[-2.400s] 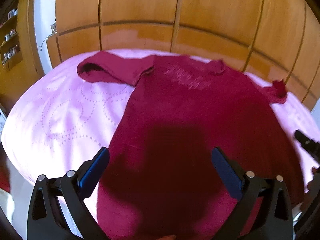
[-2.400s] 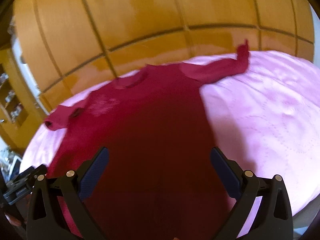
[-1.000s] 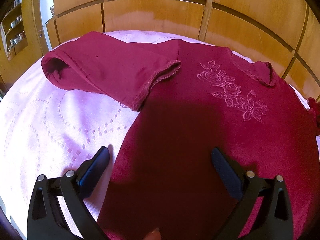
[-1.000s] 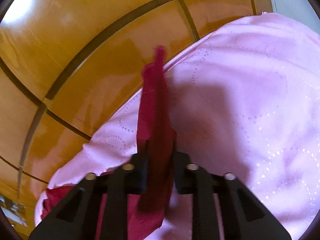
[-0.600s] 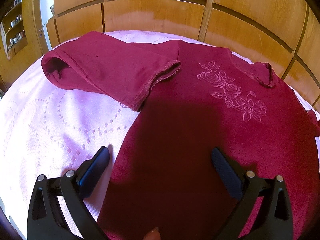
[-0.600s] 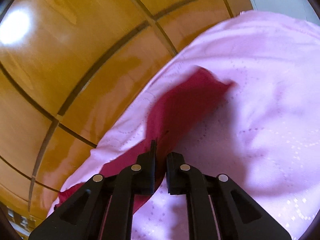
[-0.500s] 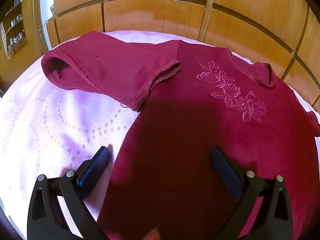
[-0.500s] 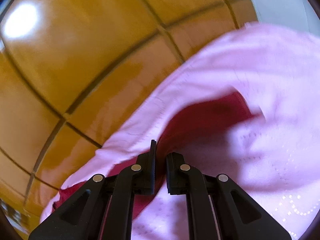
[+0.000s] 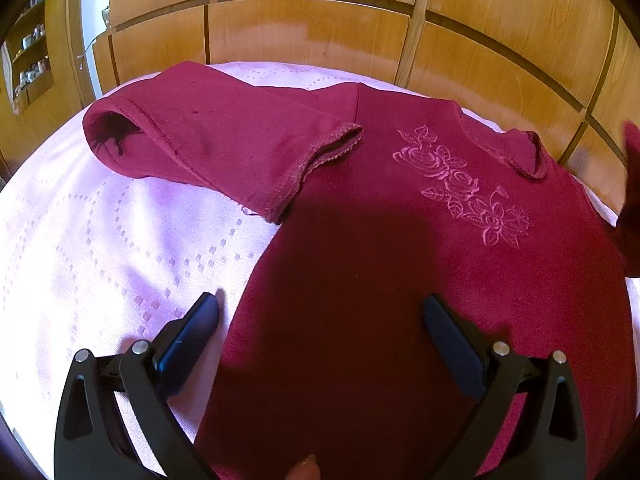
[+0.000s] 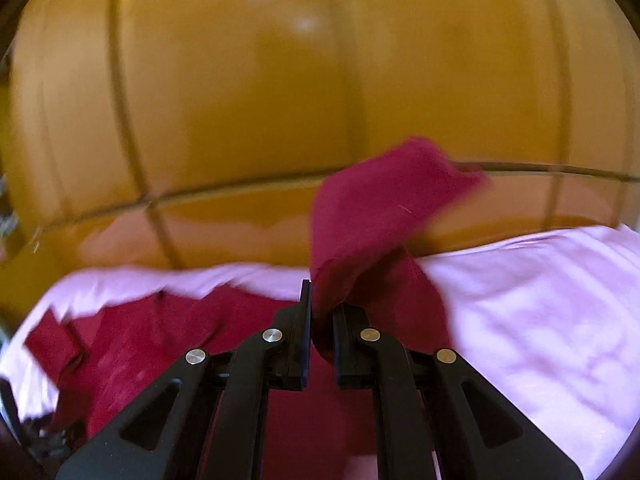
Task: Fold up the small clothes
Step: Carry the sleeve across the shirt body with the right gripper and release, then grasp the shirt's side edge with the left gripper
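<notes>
A dark red shirt (image 9: 400, 272) with an embossed rose pattern (image 9: 464, 184) lies spread on a pink bedspread (image 9: 80, 240). Its left sleeve (image 9: 208, 140) is folded inward at the upper left. My left gripper (image 9: 320, 328) is open and empty, hovering over the shirt's left side edge. My right gripper (image 10: 321, 300) is shut on the right sleeve (image 10: 376, 208) and holds it lifted above the bedspread (image 10: 540, 300); the sleeve's end flops up and to the right. The lifted sleeve shows blurred at the right edge of the left wrist view (image 9: 630, 184).
Wooden wardrobe panels (image 9: 320, 32) stand right behind the bed and fill the right wrist view (image 10: 280, 100). A shelf niche (image 9: 28, 68) is at the far left. The bedspread's edge curves down at the lower left.
My right gripper went to the right sleeve, shut on it, then lifted it and swung it leftward towards the shirt body. My left gripper moved up the shirt and has held still for the last second.
</notes>
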